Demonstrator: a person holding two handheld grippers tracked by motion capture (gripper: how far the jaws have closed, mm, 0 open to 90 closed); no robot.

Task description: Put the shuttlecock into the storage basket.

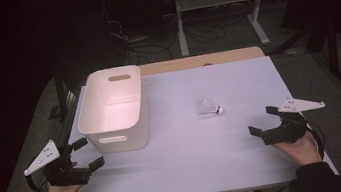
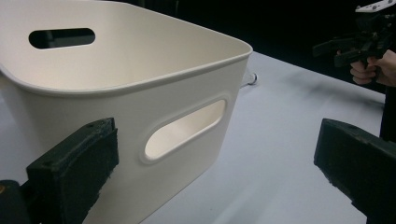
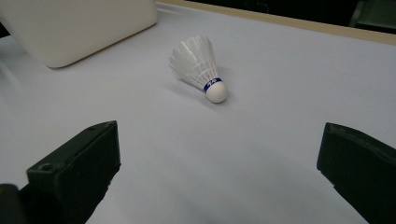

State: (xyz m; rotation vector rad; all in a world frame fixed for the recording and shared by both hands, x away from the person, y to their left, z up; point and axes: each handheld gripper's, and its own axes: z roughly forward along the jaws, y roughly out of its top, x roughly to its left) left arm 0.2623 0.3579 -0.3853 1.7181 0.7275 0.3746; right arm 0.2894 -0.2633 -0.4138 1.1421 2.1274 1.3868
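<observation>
A white shuttlecock (image 1: pixel 210 106) lies on its side on the pale table (image 1: pixel 193 163), a little right of the middle, with the round cork end pointing to the person's right. Around the base of the feathers there is a blue band (image 3: pixel 212 84) with small white marks on it, but they are too small to read. I see no other writing on the things here.

The right gripper (image 1: pixel 264 122) is held near the right edge of the table, with the shuttlecock ahead of it and well apart. Its jaws are spread wide and nothing is between them.

The left gripper (image 1: pixel 87 153) is at the near left corner, just beside the white bin (image 1: pixel 112 109) with its oval handle slot (image 2: pixel 184 128). Its jaws are also spread wide, and they hold nothing. The bin stands upright, left of the shuttlecock and apart from it.
</observation>
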